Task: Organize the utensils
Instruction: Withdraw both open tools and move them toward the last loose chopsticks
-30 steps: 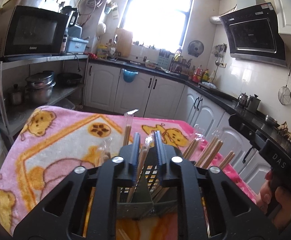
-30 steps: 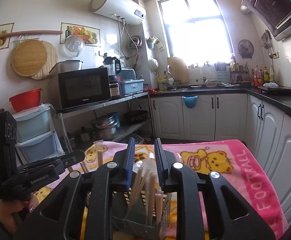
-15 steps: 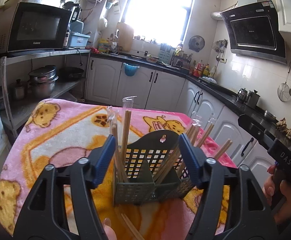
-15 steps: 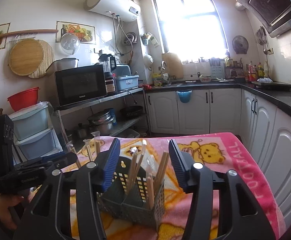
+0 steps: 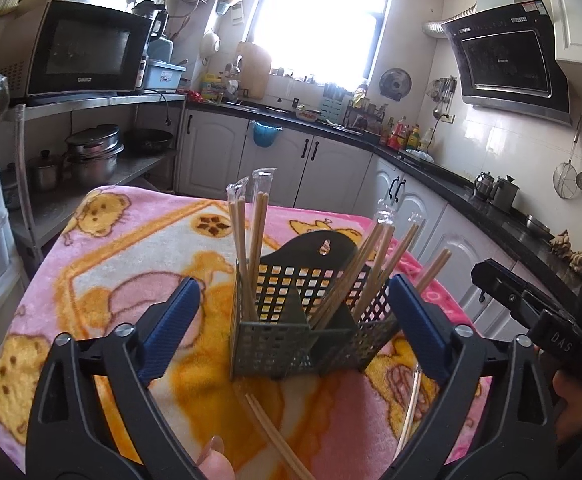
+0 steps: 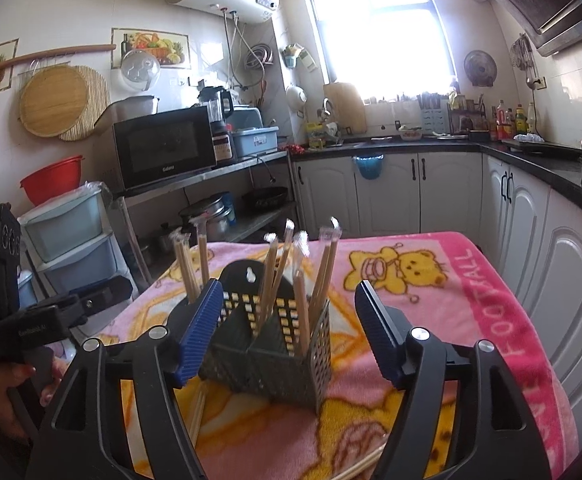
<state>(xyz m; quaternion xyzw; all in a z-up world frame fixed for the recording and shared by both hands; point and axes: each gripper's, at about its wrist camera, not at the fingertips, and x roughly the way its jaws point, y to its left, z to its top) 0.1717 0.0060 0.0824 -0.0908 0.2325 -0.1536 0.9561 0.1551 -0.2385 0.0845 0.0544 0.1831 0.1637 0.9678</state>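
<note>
A dark perforated utensil holder (image 5: pixel 311 328) stands on the pink blanket (image 5: pixel 131 256); it also shows in the right wrist view (image 6: pixel 275 344). Several wrapped wooden chopsticks (image 5: pixel 251 240) stand upright in its compartments (image 6: pixel 299 276). My left gripper (image 5: pixel 291 320) is open and empty, jaws wide on either side of the holder. My right gripper (image 6: pixel 289 328) is open and empty, facing the holder from the other side. Loose chopsticks (image 5: pixel 275 436) lie on the blanket in front of the holder, and another wrapped pair (image 5: pixel 409 408) lies to its right.
The blanket-covered table has a metal shelf with a microwave (image 6: pixel 163 148) and pots (image 5: pixel 91 156) to its left. White cabinets (image 6: pixel 391 196) and a black counter run behind and to the right. The right gripper's body (image 5: pixel 531 312) shows at the left view's right edge.
Both grippers opened from shut and pulled back from the holder. The chopsticks they held now stand in the holder's compartments.
</note>
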